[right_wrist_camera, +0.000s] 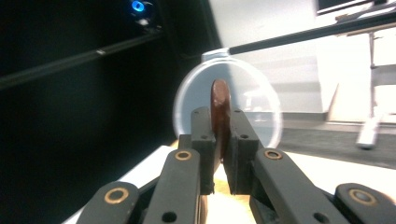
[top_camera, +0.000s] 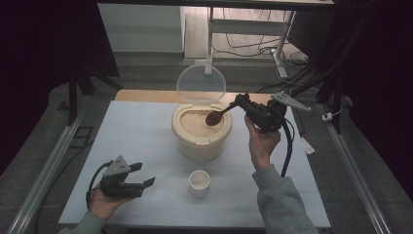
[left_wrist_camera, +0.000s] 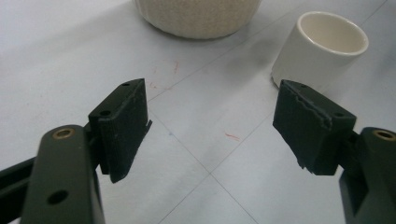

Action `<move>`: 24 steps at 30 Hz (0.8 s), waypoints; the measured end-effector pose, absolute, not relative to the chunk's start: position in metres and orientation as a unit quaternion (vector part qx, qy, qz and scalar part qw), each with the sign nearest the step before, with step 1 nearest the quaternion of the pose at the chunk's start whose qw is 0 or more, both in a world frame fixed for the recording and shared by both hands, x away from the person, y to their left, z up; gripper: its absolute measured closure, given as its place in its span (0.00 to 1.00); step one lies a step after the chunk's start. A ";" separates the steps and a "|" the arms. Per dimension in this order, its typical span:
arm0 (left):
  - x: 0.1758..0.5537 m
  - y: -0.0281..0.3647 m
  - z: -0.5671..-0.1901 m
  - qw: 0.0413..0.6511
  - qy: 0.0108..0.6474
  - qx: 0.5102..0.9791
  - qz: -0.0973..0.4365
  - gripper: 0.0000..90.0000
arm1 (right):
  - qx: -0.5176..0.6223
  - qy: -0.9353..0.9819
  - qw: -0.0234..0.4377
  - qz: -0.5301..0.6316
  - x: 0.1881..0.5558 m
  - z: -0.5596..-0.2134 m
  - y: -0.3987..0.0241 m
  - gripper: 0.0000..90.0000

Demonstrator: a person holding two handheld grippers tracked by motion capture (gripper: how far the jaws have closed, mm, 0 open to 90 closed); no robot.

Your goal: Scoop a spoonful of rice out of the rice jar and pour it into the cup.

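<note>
A cream rice container (top_camera: 201, 130) stands mid-table with its clear round lid (top_camera: 200, 84) tipped up behind it; pale rice fills it. My right gripper (top_camera: 240, 103) is shut on the handle of a brown wooden spoon (top_camera: 215, 117), whose bowl hangs over the rice. In the right gripper view the spoon (right_wrist_camera: 220, 110) stands edge-on between the jaws, before the lid (right_wrist_camera: 261, 100). A small white cup (top_camera: 199, 182) sits in front of the container. My left gripper (top_camera: 144, 177) rests low at the table's front left, open and holding nothing, with the cup (left_wrist_camera: 320, 50) just past its right jaw.
The white table (top_camera: 141, 131) has bare room to the left of the container (left_wrist_camera: 198, 17). Metal rails run along both sides of the table. A desk frame and cables stand on the floor beyond the far edge.
</note>
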State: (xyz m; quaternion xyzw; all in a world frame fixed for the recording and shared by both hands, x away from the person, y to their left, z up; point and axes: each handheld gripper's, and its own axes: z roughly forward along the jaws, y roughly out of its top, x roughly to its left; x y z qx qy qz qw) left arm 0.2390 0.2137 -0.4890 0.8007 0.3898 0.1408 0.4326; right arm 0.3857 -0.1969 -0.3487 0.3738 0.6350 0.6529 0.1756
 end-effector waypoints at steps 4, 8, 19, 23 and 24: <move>0.239 0.214 -0.489 0.433 0.390 0.800 0.140 0.29 | 0.376 0.652 0.214 0.623 0.389 -0.348 -0.194 0.92; 0.240 0.214 -0.490 0.430 0.391 0.801 0.139 0.28 | 0.375 0.675 0.234 0.591 0.390 -0.353 -0.186 0.93; 0.241 0.213 -0.491 0.427 0.392 0.803 0.140 0.28 | 0.502 0.612 0.074 0.606 0.409 -0.387 -0.191 0.93; 0.241 0.213 -0.491 0.425 0.391 0.804 0.142 0.28 | 0.531 0.587 0.047 0.609 0.415 -0.391 -0.193 0.92; 0.241 0.213 -0.491 0.425 0.391 0.804 0.142 0.28 | 0.533 0.586 0.044 0.609 0.416 -0.391 -0.193 0.92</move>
